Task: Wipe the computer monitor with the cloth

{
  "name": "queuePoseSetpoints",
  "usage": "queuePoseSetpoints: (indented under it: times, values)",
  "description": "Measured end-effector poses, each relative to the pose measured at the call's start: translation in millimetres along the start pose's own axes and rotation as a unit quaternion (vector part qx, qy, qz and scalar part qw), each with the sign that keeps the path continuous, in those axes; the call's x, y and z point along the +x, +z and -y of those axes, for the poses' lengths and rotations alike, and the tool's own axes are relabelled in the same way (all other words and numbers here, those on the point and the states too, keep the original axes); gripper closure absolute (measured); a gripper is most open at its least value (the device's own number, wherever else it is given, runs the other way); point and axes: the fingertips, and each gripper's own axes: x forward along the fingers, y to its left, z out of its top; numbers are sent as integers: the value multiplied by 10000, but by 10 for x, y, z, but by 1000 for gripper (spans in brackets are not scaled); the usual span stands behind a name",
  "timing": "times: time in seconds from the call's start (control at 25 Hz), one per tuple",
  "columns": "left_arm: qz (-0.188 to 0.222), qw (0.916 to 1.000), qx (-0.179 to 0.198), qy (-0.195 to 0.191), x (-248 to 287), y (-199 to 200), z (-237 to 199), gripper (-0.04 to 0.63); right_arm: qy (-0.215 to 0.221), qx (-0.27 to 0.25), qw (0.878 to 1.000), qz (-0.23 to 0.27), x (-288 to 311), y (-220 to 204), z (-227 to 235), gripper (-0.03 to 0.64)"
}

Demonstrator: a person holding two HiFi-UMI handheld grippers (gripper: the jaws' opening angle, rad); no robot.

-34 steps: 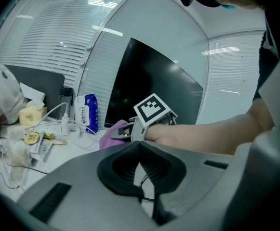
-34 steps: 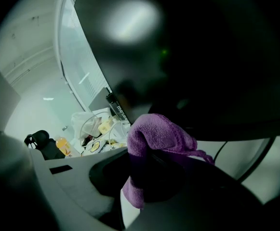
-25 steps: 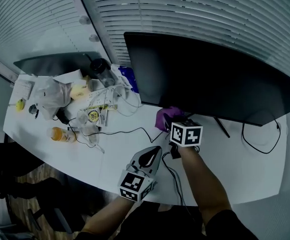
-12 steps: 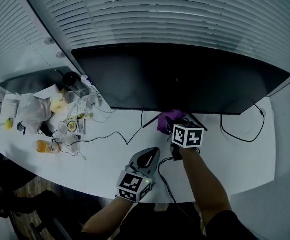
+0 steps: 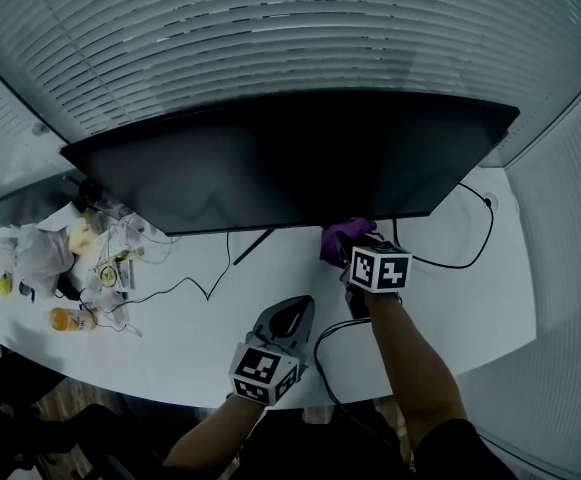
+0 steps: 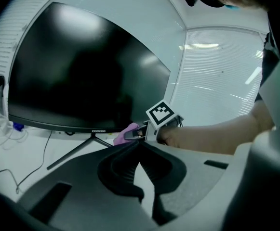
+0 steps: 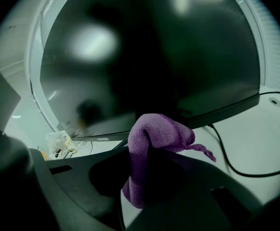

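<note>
At the left edge of your head view lie an orange bottle (image 5: 62, 319), a crumpled bag (image 5: 42, 253) and tangled wires (image 5: 120, 258); blinds (image 5: 270, 38) fill the top.

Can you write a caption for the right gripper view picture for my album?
The right gripper pinches a purple cloth in its jaws, just in front of the big dark monitor's bottom edge.

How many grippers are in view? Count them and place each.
2. The left gripper is over the white desk near its front edge, jaws together, empty. The right gripper is at the monitor's bottom edge, shut on the purple cloth. None seems hidden.
</note>
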Motion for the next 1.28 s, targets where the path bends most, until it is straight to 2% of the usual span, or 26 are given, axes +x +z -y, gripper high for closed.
queuePoseSetpoints:
  times: [0.28,0.56,0.92,1.2,1.28]
  values:
    - [-138,9996,121,-223,388,-62,410,591,-225,93,9996,136,-321,126,639,555]
    - [-225,9990,154,-347,836,-119,897,591,-265,31,9996,93,-612,205,1256,555]
    - [-284,9993,177,-153,1165,-89,1097,591,-25,-108,9999,-133,-610,283,1565,555]
    - [-288,9993,234,85,1085,-181,1131,591,12,-177,9996,-206,-625,131,1683,557]
    - [-281,9992,207,174,1057,-80,1154,591,-20,-158,9997,-196,-698,196,1730,555]
